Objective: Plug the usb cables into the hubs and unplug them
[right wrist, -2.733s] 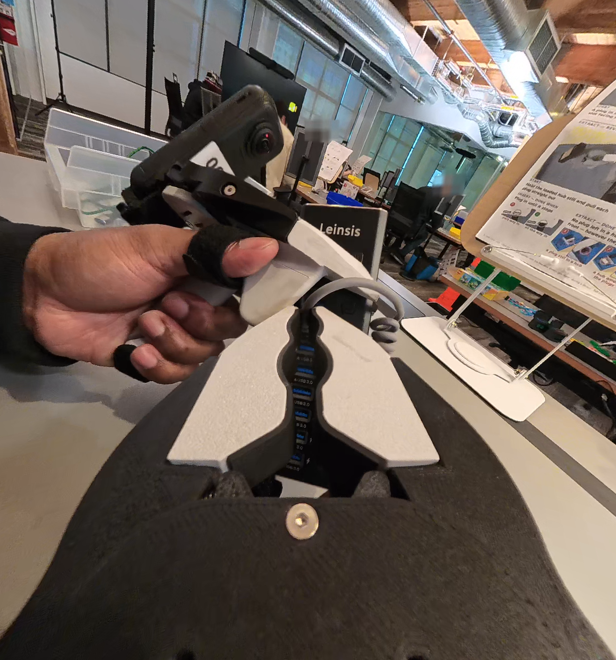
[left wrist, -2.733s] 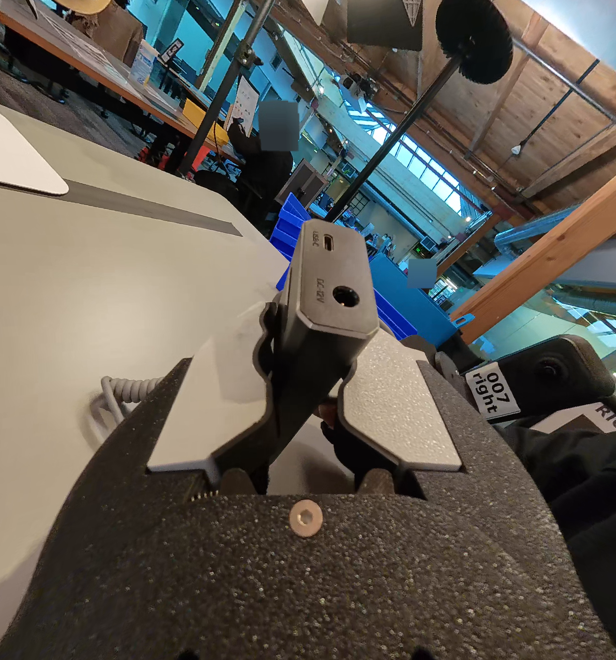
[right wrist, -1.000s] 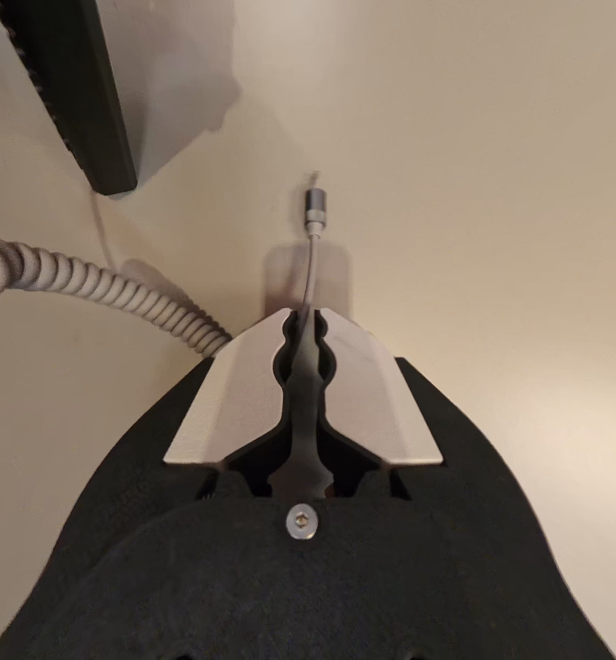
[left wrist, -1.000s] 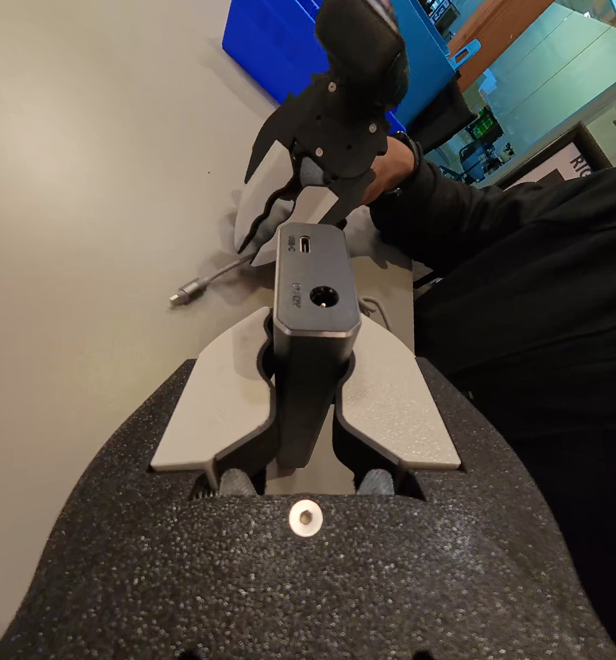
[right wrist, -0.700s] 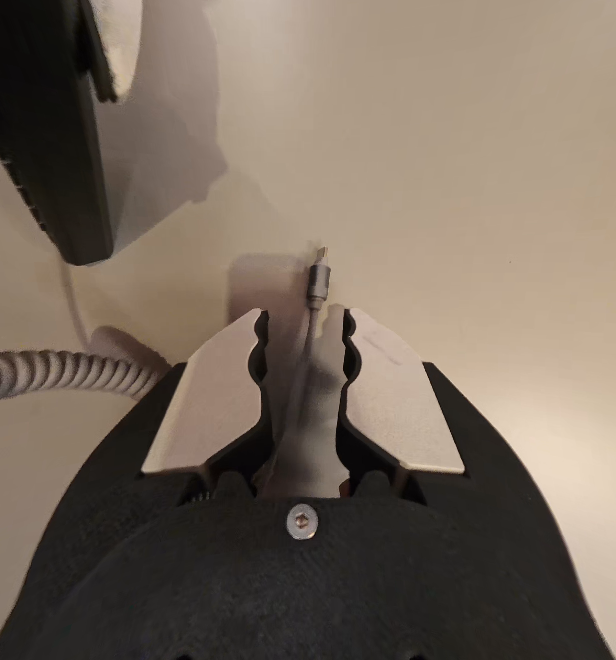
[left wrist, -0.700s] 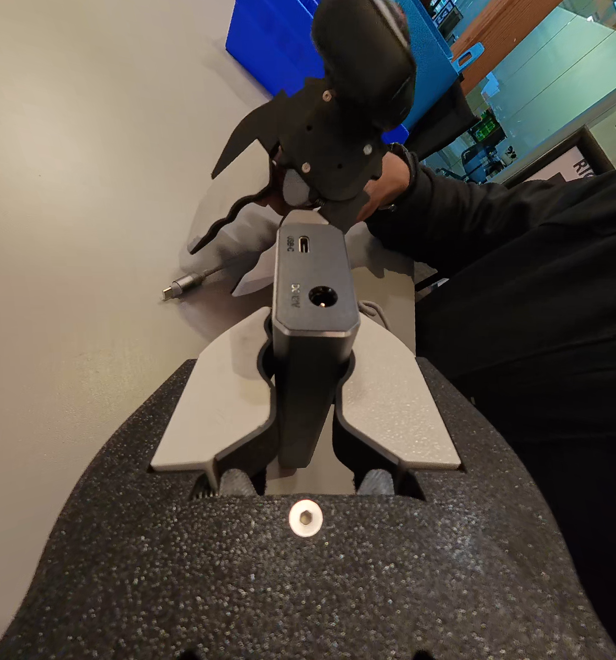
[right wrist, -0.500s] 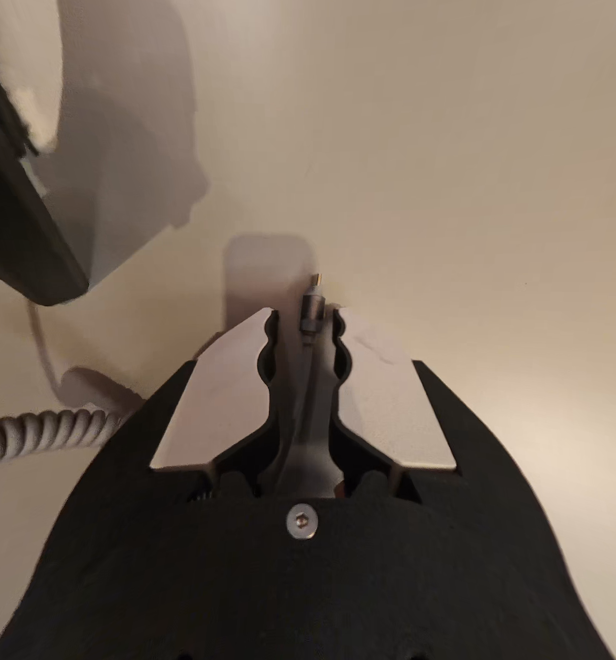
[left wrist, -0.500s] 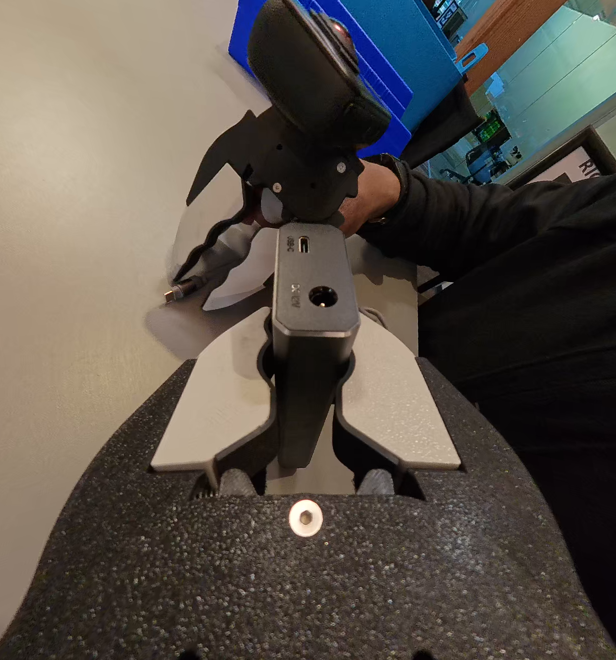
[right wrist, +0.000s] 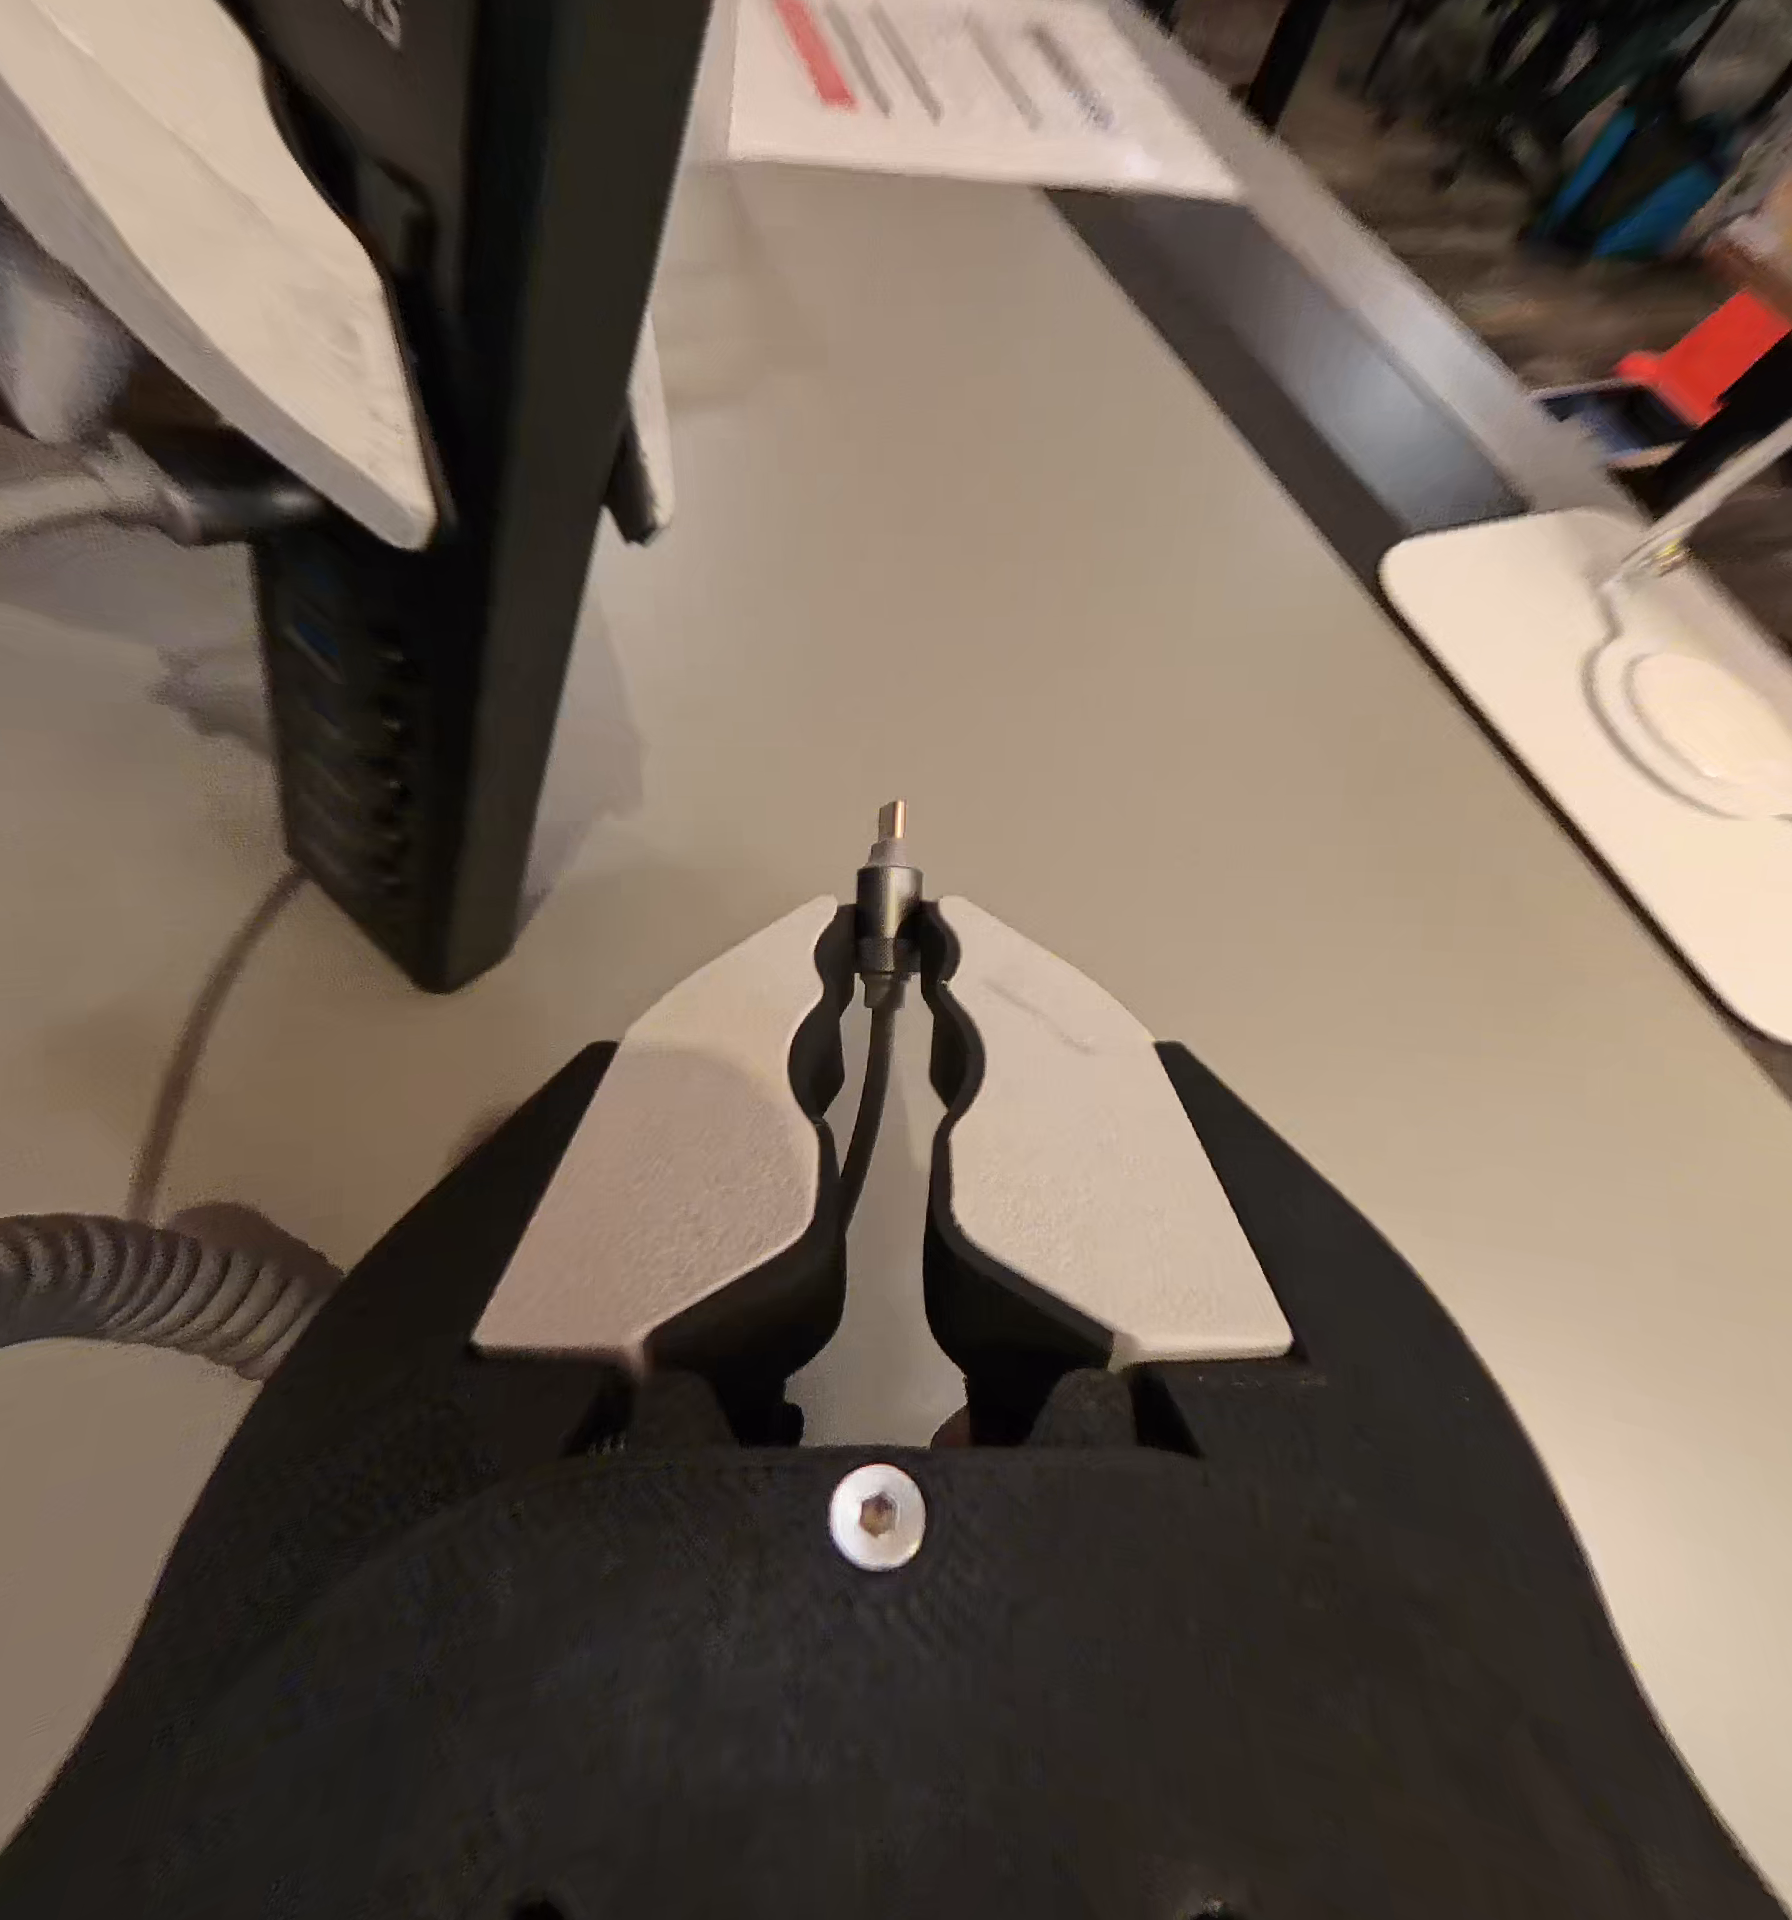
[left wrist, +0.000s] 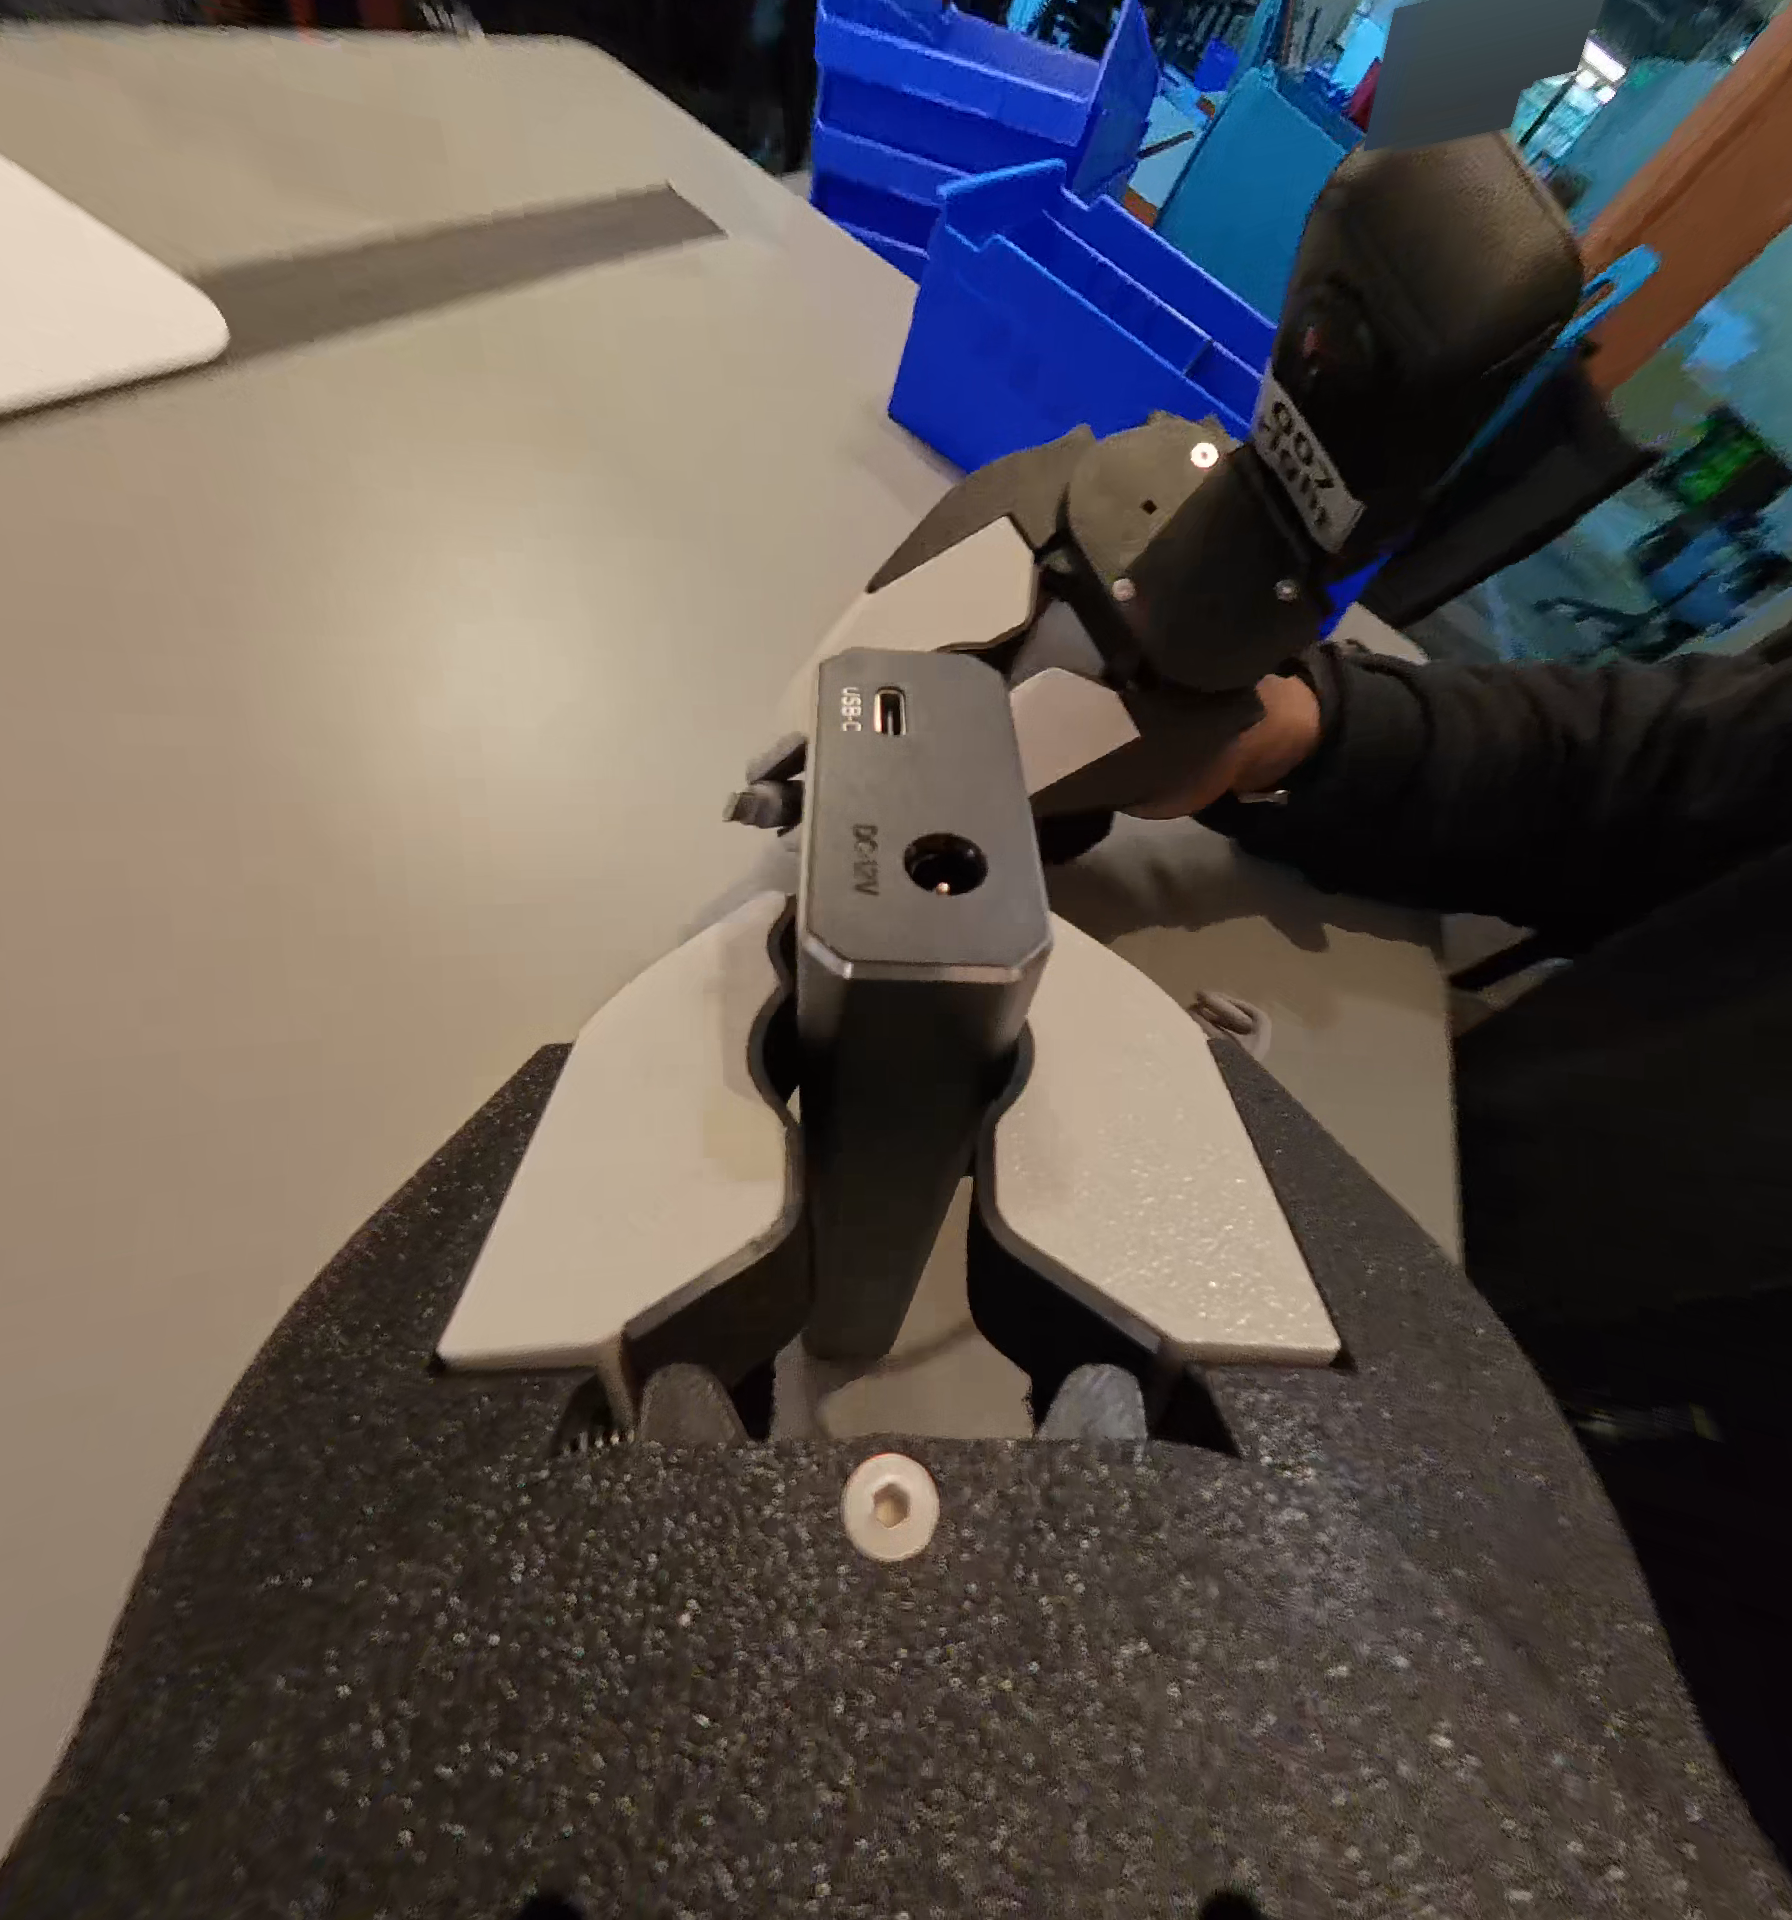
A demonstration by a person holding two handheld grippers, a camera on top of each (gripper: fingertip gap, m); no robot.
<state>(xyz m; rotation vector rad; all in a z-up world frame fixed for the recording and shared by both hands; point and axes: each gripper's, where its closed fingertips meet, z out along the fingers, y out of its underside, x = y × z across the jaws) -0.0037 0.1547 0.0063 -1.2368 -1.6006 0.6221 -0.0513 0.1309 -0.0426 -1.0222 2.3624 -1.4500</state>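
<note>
Now, left gripper [left wrist: 918, 1023]: fingers clamped on the dark hub [left wrist: 918, 852], which stands on edge between them, its end face with two sockets turned toward the camera.
Right gripper [right wrist: 887, 914]: fingers pinched on the grey plug [right wrist: 884, 925] of a usb cable [right wrist: 861, 1101]; the metal tip pokes out past the fingertips at 12 o'clock, clear of the table [right wrist: 975, 582].
Hub from the right wrist view: tall and dark at 10 o'clock [right wrist: 497, 520], a row of ports down its near side, apart from the plug.
Right gripper from the left wrist view [left wrist: 975, 623]: at 1 o'clock, just behind the hub; the plug [left wrist: 762, 800] shows at the hub's left edge.
Coiled cord [right wrist: 113, 1288]: 8 o'clock in the right wrist view, lying on the table.
Blue bins [left wrist: 1027, 281]: 1 o'clock, beyond the table edge.
</note>
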